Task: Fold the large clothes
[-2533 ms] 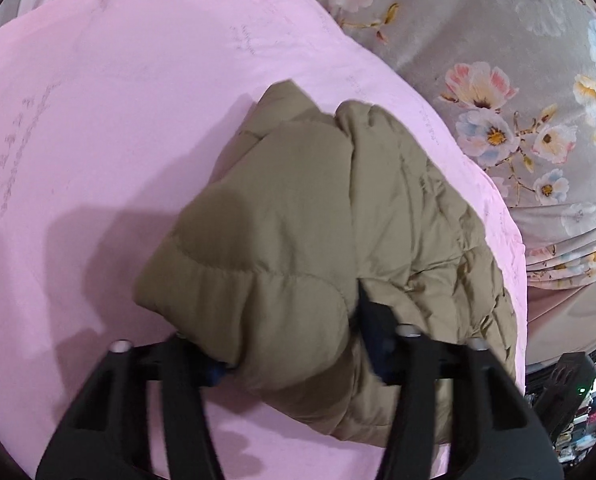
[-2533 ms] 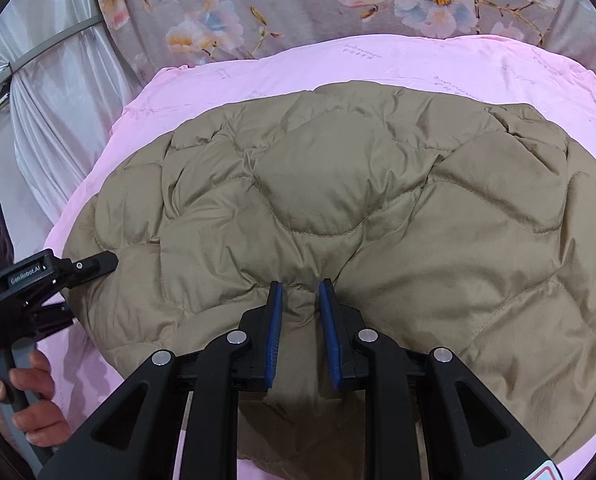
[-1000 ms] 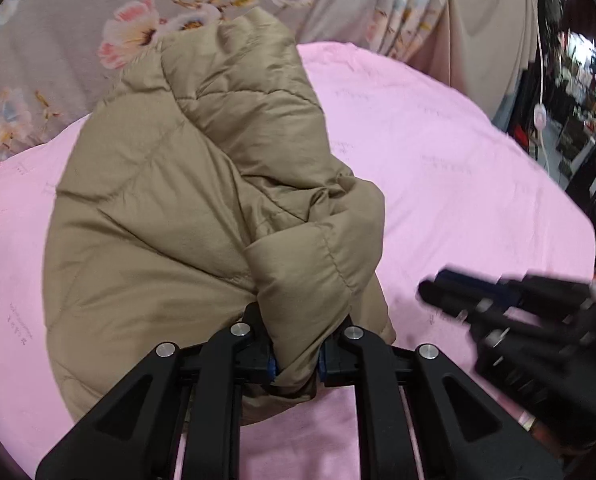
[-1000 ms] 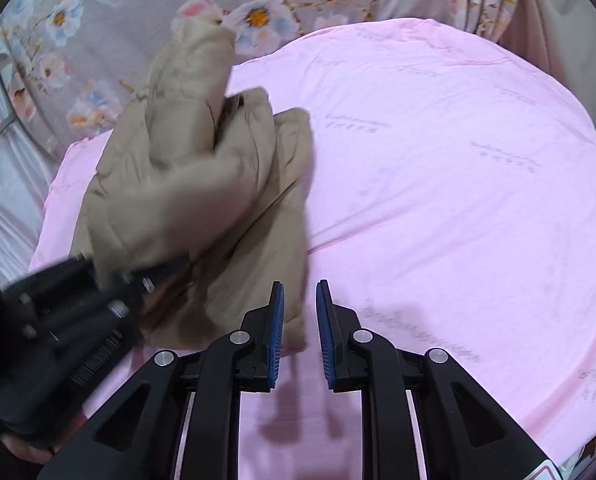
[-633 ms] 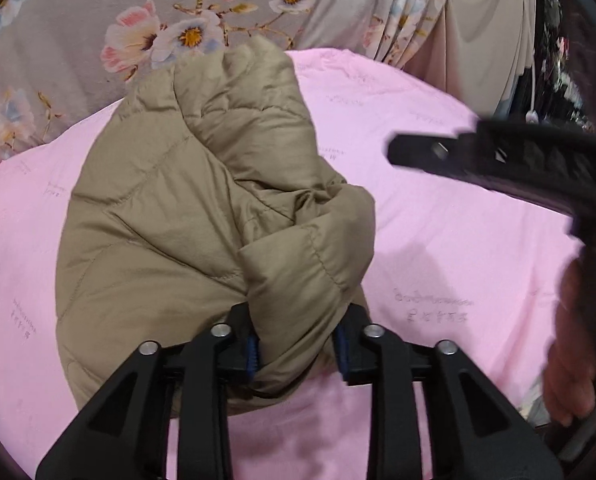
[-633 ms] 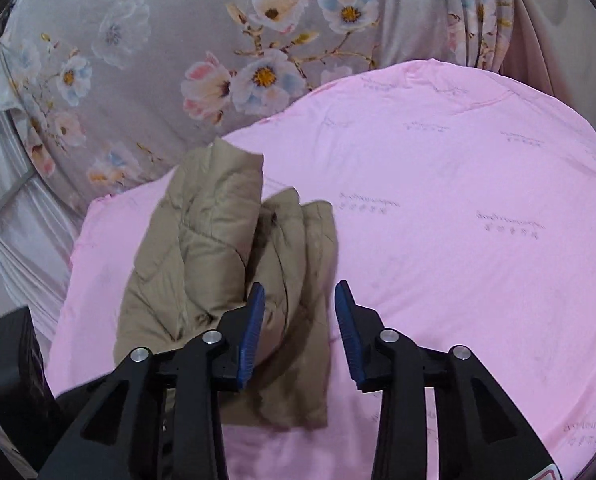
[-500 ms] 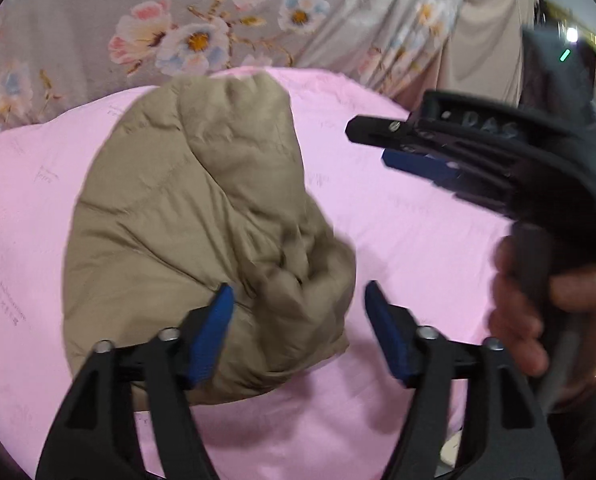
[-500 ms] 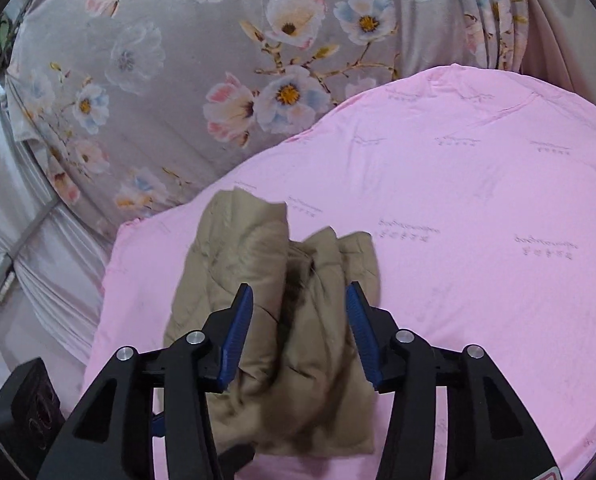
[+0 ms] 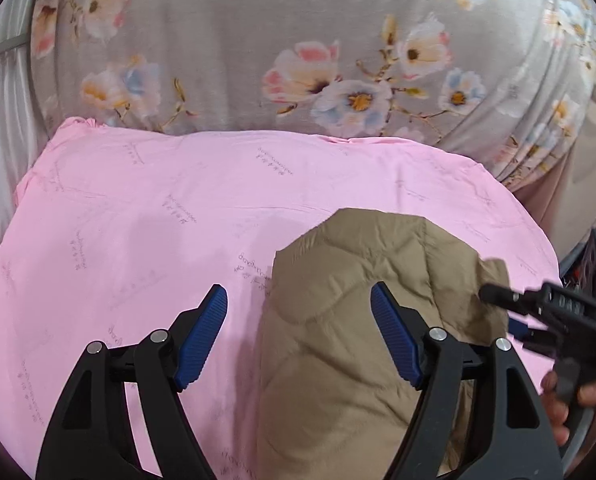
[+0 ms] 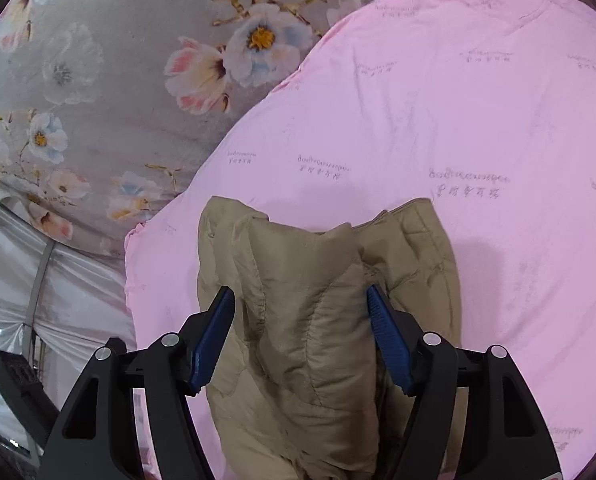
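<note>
A quilted khaki jacket point(image 10: 305, 320) lies on a pink sheet point(image 10: 437, 120) printed with faint grey lettering; the curtain point(image 9: 258, 40) is grey with pastel flowers.

The folded tan jacket point(image 9: 349, 344) runs off the bottom edge; the right claw point(image 9: 497, 308) appears motion-blurred.

A home-like bedroom corner — a bed under a pink sheet point(image 9: 146, 216) printed with faint lettering, a grey floral curtain point(image 9: 258, 48) hanging at its far side, pale satin drapery point(image 10: 58, 280) to the left.
</note>
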`<action>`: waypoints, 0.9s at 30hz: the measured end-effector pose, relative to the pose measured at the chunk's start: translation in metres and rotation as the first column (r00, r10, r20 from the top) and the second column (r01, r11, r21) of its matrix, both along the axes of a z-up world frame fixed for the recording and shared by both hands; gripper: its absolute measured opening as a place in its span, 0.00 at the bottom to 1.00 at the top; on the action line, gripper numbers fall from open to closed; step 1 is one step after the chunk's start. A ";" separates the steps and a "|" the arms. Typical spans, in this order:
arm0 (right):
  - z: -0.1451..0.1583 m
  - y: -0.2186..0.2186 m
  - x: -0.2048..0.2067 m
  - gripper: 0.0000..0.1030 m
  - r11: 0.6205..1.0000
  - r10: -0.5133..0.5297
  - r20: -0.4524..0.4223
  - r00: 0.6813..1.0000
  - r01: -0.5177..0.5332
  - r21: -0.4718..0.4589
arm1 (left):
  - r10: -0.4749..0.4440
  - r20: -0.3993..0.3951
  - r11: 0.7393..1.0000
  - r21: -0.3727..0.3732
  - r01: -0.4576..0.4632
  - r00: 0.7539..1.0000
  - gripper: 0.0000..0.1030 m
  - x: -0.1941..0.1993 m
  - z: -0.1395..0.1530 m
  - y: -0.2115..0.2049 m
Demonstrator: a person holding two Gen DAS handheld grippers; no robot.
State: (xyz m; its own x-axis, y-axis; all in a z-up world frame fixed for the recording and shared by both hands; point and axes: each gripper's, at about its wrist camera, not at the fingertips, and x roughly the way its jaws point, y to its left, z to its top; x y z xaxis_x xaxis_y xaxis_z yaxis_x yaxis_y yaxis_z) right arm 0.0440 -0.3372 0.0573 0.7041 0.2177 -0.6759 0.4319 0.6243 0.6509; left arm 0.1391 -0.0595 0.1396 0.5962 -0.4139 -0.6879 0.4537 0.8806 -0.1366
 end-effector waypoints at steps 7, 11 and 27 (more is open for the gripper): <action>0.010 -0.011 -0.011 0.16 0.990 -0.035 0.020 0.999 0.038 -0.137 | -0.014 -0.075 1.000 -0.007 0.013 0.997 0.67 0.032 -0.015 -0.035; -0.009 -0.013 -0.021 0.15 0.955 -0.089 -0.048 0.995 0.071 -0.287 | -0.055 -0.112 0.998 0.012 0.057 0.992 0.62 0.036 -0.031 -0.067; -0.096 -0.030 -0.018 0.33 0.934 -0.132 -0.060 0.989 0.104 -0.342 | -0.025 -0.102 0.992 0.117 0.037 0.994 0.69 0.038 -0.124 -0.122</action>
